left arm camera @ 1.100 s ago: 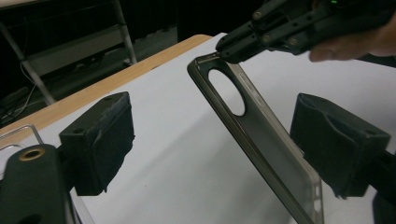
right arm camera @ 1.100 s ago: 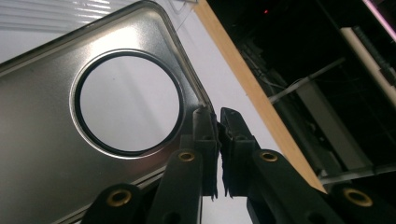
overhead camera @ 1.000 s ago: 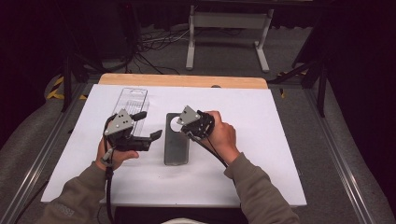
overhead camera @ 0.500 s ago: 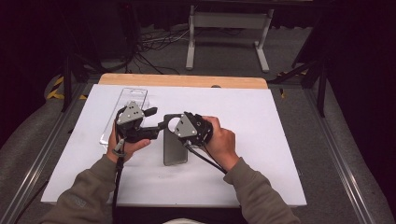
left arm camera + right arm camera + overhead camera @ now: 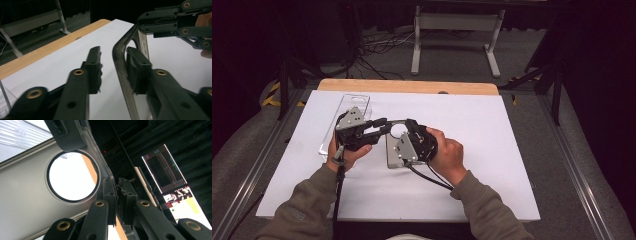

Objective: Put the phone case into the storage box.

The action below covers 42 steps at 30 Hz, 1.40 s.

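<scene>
A grey metal plate (image 5: 391, 156) with a round hole lies lengthwise on the white table (image 5: 492, 150). My right gripper (image 5: 411, 125) is shut on its far edge, and the thin edge sits between the pads in the right gripper view (image 5: 117, 182), beside the hole in the plate (image 5: 25, 202). My left gripper (image 5: 379, 125) reaches in from the left at the far left corner. In the left gripper view the plate's rounded edge (image 5: 121, 75) stands between the jaws of the left gripper (image 5: 113, 51). These jaws have just been closing: one pad is at the plate, the other still stands off.
A clear plastic tray (image 5: 343, 117) lies at the left, just behind my left hand. The table's wooden back edge (image 5: 407, 86) runs beyond it. A metal stand (image 5: 452, 30) and cables are on the floor behind.
My left gripper moved right, up to the plate's far corner, and its jaws narrowed around the edge. My right hand shifted left and turned, keeping hold of the plate.
</scene>
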Available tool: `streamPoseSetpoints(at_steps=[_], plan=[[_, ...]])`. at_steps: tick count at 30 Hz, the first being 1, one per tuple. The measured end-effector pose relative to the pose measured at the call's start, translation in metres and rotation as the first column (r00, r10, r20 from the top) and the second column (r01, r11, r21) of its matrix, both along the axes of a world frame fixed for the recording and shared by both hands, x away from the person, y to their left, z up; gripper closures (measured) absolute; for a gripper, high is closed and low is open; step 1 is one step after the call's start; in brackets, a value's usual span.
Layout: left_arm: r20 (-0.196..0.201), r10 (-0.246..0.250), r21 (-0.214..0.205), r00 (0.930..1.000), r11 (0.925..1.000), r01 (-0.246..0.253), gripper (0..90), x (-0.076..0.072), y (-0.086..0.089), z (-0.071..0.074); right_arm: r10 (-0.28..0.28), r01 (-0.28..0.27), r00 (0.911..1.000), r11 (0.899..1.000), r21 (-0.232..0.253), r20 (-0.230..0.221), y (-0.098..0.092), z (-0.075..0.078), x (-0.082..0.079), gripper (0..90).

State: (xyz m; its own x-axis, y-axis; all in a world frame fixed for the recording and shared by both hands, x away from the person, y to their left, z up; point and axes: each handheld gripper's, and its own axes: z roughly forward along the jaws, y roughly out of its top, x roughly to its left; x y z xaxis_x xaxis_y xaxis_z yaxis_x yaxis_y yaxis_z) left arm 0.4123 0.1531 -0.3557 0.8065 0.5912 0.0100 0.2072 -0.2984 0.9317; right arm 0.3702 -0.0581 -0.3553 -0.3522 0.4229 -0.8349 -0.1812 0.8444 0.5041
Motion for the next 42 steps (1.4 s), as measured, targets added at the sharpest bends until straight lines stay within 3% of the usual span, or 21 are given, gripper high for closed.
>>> streamPoseSetpoints(at_steps=[3, 13, 18, 21, 25, 28, 33, 38, 41, 42], plan=[[0.004, -0.013, 0.005, 0.9999, 0.9999, 0.013, 76.6, 0.000, -0.001, 0.002, 0.005, -0.005, 0.9999, 1.000, -0.002, 0.015, 0.000, 0.000, 0.000, 85.3], [0.026, 0.006, -0.008, 0.9996, 1.0000, -0.005, 81.1, -0.001, 0.001, 0.007, -0.001, 0.001, 0.9991, 1.000, -0.004, 0.043, 0.003, 0.001, -0.005, 85.1], [0.033, 0.006, -0.016, 0.9994, 0.9999, -0.005, 81.2, -0.003, 0.002, 0.007, 0.009, -0.010, 0.9996, 1.000, 0.027, 0.027, 0.003, 0.001, -0.005, 83.1], [0.035, -0.002, -0.018, 0.9994, 0.9998, 0.003, 81.2, -0.005, 0.002, 0.007, 0.017, -0.017, 0.9998, 0.997, 0.079, 0.009, -0.001, 0.003, -0.006, 77.7], [0.045, -0.012, -0.019, 0.9989, 0.9997, 0.013, 81.2, -0.007, 0.002, 0.007, 0.039, -0.032, 0.9986, 0.985, 0.167, -0.036, -0.008, 0.006, -0.006, 70.7], [0.058, 0.013, -0.013, 0.9983, 0.9998, -0.013, 81.2, -0.006, 0.003, 0.006, 0.049, -0.032, 0.9963, 0.974, 0.224, -0.071, -0.013, 0.009, -0.005, 61.8], [0.059, 0.027, -0.035, 0.9979, 0.9991, -0.025, 81.2, -0.005, 0.008, 0.006, 0.115, -0.063, 0.9815, 0.949, 0.308, -0.153, -0.019, 0.011, -0.005, 57.7], [0.061, 0.034, -0.046, 0.9976, 0.9985, -0.031, 81.2, -0.006, 0.013, 0.006, 0.136, -0.065, 0.9717, 0.939, 0.337, -0.193, -0.024, 0.007, -0.001, 53.5], [0.062, 0.041, -0.052, 0.9972, 0.9979, -0.038, 81.2, -0.006, 0.019, 0.007, 0.161, -0.062, 0.9576, 0.925, 0.375, -0.239, -0.030, 0.002, 0.001, 49.2], [0.062, 0.041, -0.052, 0.9972, 0.9979, -0.038, 81.2, -0.006, 0.019, 0.007, 0.161, -0.062, 0.9576, 0.925, 0.375, -0.239, -0.030, 0.002, 0.001, 49.2]])
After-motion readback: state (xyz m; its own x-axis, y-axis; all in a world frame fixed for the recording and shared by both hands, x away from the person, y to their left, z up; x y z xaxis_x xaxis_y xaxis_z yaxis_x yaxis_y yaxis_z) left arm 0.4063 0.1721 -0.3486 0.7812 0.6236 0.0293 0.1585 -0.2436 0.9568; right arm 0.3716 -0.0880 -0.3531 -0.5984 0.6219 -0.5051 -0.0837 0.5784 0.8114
